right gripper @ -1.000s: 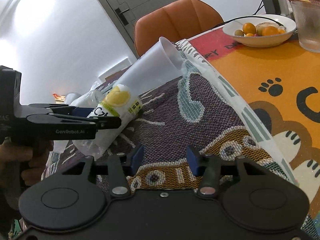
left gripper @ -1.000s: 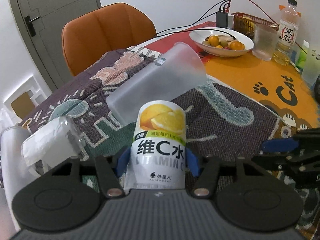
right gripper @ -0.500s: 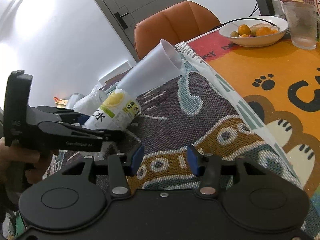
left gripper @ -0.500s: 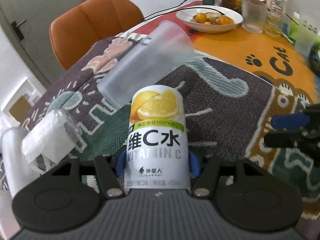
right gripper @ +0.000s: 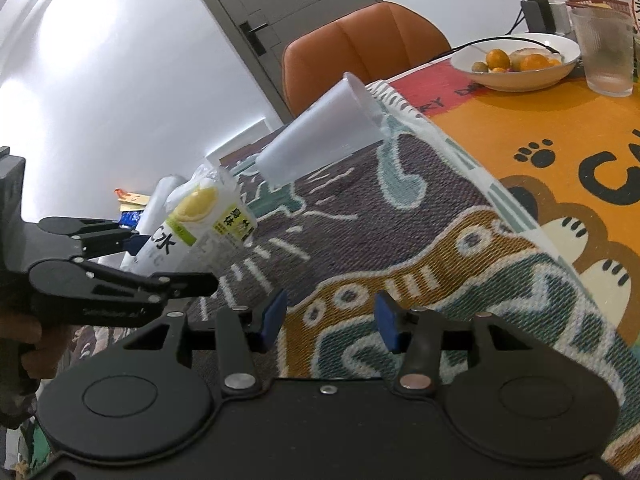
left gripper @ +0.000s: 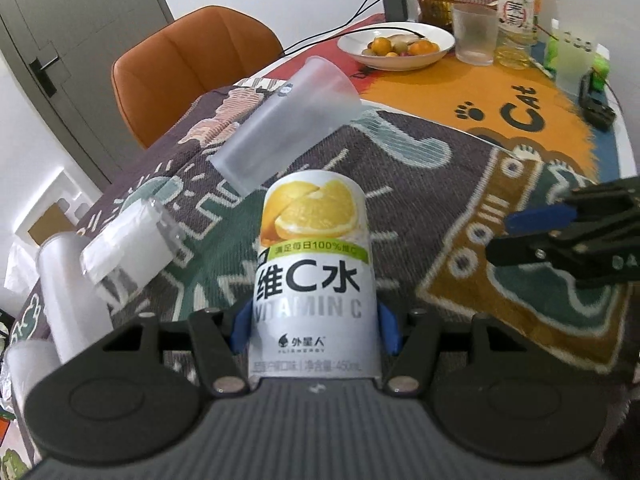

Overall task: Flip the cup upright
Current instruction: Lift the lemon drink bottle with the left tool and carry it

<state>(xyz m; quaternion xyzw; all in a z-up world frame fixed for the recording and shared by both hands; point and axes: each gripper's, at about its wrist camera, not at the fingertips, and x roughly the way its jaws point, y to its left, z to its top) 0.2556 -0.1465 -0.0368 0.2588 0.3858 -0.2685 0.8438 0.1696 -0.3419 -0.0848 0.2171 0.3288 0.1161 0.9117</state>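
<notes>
gripping a vitamin c bottle (left gripper: 314,272), the left tongs (left gripper: 314,330) have both blue pads pressed on its label sides; bottle is lifted off the woven mat (left gripper: 420,208) and leans away from the camera. right tongs (right gripper: 328,320) hang released over the mat, blue pads apart with nothing between them, well to the right of the bottle. beyond the bottle, the frosted cup (left gripper: 288,128) lies on its side on the mat, closed base toward the bottle, open rim toward the far edge of the surface (left gripper: 448,96); untouched by either tongs. left of it, a clear container with white paper inside (left gripper: 128,240). far: fruit bowl (left gripper: 396,46), ribbed glass (left gripper: 476,34), tea bottle (left gripper: 514,12), orange chair (left gripper: 188,64).
</notes>
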